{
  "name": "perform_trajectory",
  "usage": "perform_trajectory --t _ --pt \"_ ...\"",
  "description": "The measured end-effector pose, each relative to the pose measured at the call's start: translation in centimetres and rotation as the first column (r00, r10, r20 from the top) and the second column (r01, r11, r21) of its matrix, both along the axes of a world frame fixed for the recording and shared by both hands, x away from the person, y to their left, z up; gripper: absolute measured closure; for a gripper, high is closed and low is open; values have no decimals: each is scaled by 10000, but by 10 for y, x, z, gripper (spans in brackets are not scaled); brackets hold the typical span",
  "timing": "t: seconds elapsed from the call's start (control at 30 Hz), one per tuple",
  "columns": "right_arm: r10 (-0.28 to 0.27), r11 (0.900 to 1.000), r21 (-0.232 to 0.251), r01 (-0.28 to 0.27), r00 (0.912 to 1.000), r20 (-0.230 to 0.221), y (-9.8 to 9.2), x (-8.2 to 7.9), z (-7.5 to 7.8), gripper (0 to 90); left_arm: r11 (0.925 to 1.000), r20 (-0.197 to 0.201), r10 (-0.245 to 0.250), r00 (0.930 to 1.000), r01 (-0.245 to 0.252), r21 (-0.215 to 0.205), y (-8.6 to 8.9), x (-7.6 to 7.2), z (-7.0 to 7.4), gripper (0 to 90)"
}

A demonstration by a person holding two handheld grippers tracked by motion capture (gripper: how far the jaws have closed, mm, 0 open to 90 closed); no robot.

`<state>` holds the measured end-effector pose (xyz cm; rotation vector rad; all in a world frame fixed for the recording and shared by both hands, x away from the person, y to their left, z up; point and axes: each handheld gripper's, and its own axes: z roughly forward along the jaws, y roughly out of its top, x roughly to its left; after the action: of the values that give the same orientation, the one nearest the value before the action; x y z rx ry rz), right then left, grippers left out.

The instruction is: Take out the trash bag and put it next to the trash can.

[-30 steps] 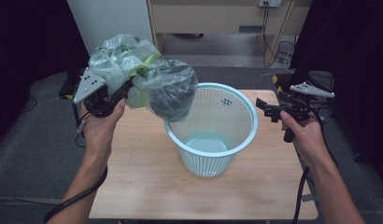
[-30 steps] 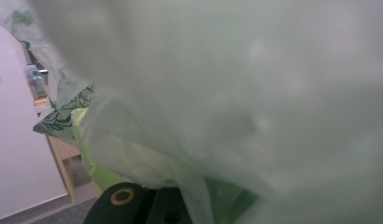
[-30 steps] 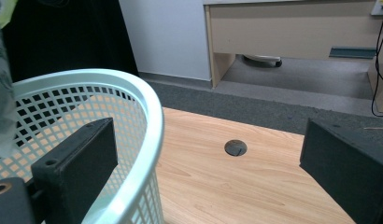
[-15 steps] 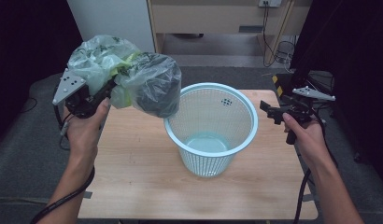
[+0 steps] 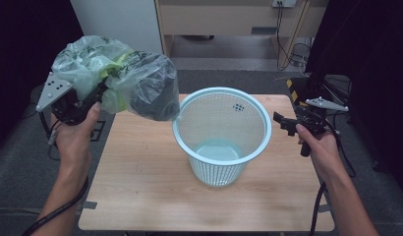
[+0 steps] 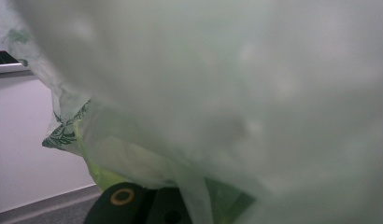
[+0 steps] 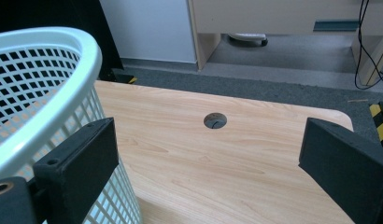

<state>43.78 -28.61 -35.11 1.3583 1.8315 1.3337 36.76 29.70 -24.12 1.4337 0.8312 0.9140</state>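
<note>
A pale green translucent plastic bag (image 5: 116,78), stuffed with dark contents, hangs in the air over the table's left rear corner, left of the light blue mesh basket (image 5: 221,167). My left gripper (image 5: 99,93) is shut on the bag's gathered neck. In the left gripper view the bag (image 6: 250,93) hangs close to the lens above the black jaws of my left gripper (image 6: 147,210). The basket stands upright mid-table. My right gripper (image 5: 283,123) is open just right of the basket, its jaws wide apart with nothing between them. The right gripper view has the basket's wall (image 7: 40,70) beside my right gripper (image 7: 208,154).
The wooden table (image 5: 140,172) has a round cable hole (image 7: 215,120) near its far right corner. Grey carpet, a white cabinet (image 5: 121,19) and wooden furniture with cables lie behind it. A yellow-black striped object (image 5: 293,91) sits off the right rear corner.
My left hand has carried the bag leftward, away from the basket's rim. My right hand has sunk a little beside the basket, still open.
</note>
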Motion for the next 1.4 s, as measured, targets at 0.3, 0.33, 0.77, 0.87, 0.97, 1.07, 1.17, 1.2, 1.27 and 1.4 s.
perform_trajectory --t 0.3,0.33,0.77,0.87,0.97,1.07,1.17,1.2,1.27,1.4 --pt "-67 10000 -60 66 9998 -185 -2 1 -12 50 9998 -84 180 9998 -179 30 7 0 -3 878" --pt "-78 10000 -54 77 9998 -193 -2 1 -14 50 9998 -119 186 9998 -186 41 7 0 -5 878" --pt "-116 9999 -102 112 9993 -353 -2 3 -34 50 9979 -605 526 9968 -502 405 7 13 -31 877" --pt "-117 9999 -114 112 9990 -427 -1 3 -40 50 9975 -833 584 9948 -547 456 5 18 -44 877" --pt "-91 9999 -104 86 9986 -519 0 3 -49 50 9972 -1098 630 9920 -582 467 2 24 -61 876" --pt "-80 9999 -93 75 9980 -627 2 4 -59 51 9967 -1382 701 9879 -638 493 -1 30 -80 876" --pt "-65 9998 -170 52 9970 -773 5 5 -69 51 9966 -1687 761 9827 -696 442 -3 38 -100 876" --pt "-54 9998 -180 39 9967 -814 5 5 -73 51 9964 -1741 790 9816 -722 451 -4 40 -104 876" --pt "-55 9998 -210 36 9961 -885 5 6 -78 51 9962 -1864 835 9789 -772 406 -4 44 -113 876" --pt "-105 9999 -124 94 9954 -952 5 7 -83 51 9956 -1963 911 9763 -850 391 -6 47 -124 876"
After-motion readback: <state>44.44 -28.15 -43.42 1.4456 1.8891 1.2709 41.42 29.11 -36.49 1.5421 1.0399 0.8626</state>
